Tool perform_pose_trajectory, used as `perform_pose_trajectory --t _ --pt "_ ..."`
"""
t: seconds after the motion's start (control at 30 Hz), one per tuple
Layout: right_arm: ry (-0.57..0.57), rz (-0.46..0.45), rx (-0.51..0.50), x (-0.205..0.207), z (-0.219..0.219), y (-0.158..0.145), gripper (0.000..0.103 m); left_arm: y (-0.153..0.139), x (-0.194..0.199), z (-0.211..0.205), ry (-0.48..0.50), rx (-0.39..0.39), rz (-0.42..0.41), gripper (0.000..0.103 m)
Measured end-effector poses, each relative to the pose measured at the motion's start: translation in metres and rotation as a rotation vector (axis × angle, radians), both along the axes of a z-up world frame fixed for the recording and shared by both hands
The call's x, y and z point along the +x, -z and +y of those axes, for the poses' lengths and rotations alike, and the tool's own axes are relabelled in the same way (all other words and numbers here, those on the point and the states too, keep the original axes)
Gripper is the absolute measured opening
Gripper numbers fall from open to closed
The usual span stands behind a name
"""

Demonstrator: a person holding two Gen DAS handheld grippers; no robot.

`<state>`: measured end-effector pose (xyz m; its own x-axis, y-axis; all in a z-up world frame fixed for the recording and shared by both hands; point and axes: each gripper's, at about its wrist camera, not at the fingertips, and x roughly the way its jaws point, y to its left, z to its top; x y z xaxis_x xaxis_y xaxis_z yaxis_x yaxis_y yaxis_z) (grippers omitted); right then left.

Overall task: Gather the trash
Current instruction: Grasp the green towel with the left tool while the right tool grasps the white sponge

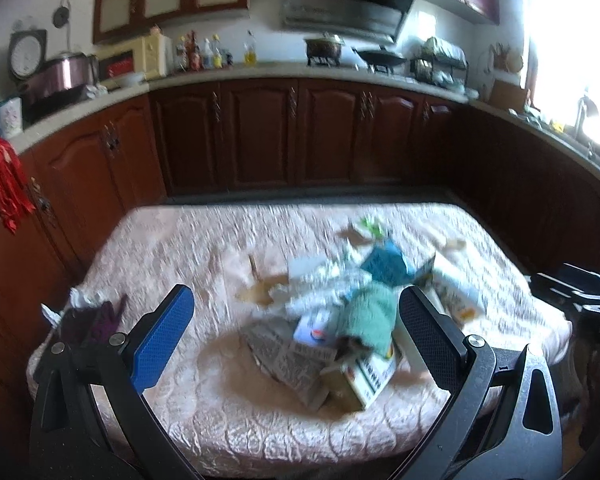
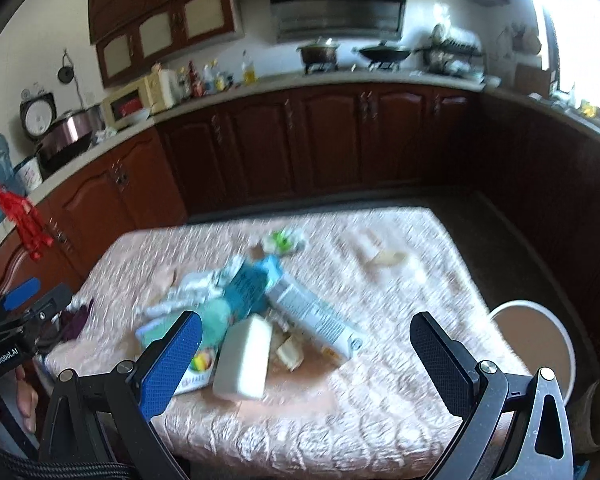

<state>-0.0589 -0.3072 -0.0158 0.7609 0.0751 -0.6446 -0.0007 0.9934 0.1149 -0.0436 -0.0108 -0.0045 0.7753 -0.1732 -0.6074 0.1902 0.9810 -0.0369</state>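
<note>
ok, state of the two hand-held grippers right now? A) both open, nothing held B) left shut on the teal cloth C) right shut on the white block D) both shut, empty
A: the left hand-held gripper and the right hand-held gripper both have fingers spread wide above the tablecloth, with the trash pile lying on it and nothing clamped.

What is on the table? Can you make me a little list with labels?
place: kitchen, table with pink cloth
trash: pile of boxes and wrappers near the middle
white block: front of the pile
purple scrap: left edge, apart from the pile
peel: far side, alone
bin: beside the table, right
left tongs: open, empty
right tongs: open, empty
</note>
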Motion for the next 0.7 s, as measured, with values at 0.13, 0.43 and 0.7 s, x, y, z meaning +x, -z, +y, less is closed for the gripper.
perform_pose_trajectory --t 0.13,0.43,0.7 --pt "-0.085 0.108 0.114 0.016 0.006 0.037 0.099 0.019 0.011 0.001 0.030 -0.030 0.084 0.102" --pt "-0.151 0.284 0.302 0.061 0.014 0.103 0.062 0.036 0.032 -0.015 0.083 -0.001 0.143 0.102" --pt "-0.213 0.327 0.369 0.068 0.024 0.115 0.034 0.054 0.054 -0.050 0.158 0.080 0.202 0.102"
